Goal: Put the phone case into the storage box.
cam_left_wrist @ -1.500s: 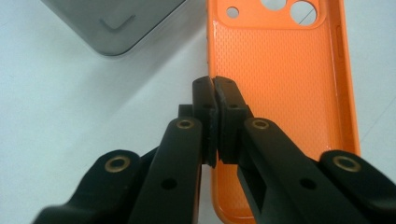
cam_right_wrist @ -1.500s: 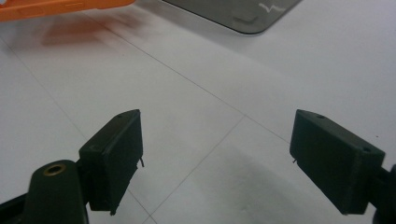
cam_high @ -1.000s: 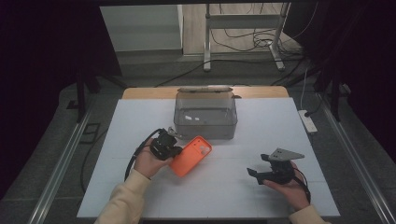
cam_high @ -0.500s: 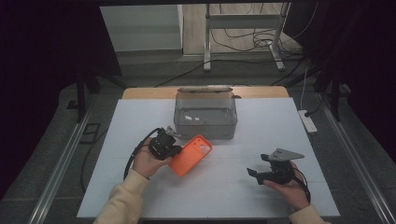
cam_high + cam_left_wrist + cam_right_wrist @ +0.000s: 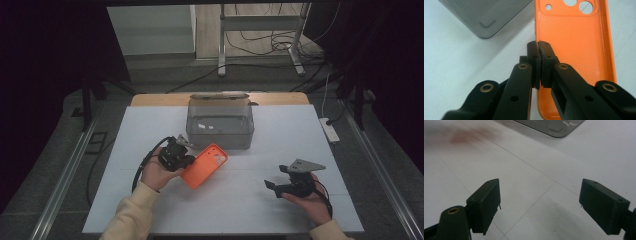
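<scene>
on the left of the white table (image 5: 125, 150), the left gripper (image 5: 176, 156) has its 2 black jaws pressed together on the long edge of the orange, soft-looking plastic phone case (image 5: 205, 165). in the left gripper view the pads (image 5: 541, 62) pinch the case's (image 5: 574, 47) rim, its dimpled inside face up and its round camera holes at the far end. the case lies tilted just in front of the smoky grey, translucent plastic storage box (image 5: 220, 125), near its front left corner but apart from it; whether it hangs clear of the table or rests on it, i cannot tell.

the box stands open-topped at the middle back of the table, and nothing can be made out inside it.

on the right, the right gripper (image 5: 284, 184) sits well apart from case and box, low over bare table, with its 2 jaws spread wide and nothing between them; the right gripper view shows the pads (image 5: 486, 202) parted and a corner of the box (image 5: 554, 126) beyond.

by my reading, the grasp is done and the case looks bound for the box: the carry over the rim and the release are left. the right gripper has no part yet.
</scene>
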A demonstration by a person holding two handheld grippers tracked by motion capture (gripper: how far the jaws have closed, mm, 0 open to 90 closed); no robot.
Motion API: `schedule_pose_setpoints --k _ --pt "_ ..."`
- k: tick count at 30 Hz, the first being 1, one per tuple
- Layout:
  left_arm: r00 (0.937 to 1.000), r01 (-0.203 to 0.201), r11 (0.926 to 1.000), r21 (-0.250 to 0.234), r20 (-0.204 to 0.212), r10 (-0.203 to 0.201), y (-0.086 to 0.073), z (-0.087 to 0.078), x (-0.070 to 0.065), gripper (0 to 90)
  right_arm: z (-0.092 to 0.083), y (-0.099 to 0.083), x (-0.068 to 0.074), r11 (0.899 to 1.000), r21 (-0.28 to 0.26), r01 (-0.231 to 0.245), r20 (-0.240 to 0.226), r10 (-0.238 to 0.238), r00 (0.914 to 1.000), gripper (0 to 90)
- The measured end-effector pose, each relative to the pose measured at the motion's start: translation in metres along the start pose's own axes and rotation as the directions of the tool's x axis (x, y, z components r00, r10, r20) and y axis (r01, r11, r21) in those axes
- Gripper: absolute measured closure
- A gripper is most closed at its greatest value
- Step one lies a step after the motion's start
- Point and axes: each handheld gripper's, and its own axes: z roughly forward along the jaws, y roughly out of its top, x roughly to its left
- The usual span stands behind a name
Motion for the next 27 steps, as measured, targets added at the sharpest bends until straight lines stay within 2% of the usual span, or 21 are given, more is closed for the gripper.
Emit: schedule_pose_setpoints --k 27 --pt "0.9990 -0.041 0.9989 -0.024 0.018 0.041 0.004 -0.006 -0.011 88.1 0.000 0.000 0.000 1.000 -0.002 -0.001 -0.002 0.001 1.0000 17.5"
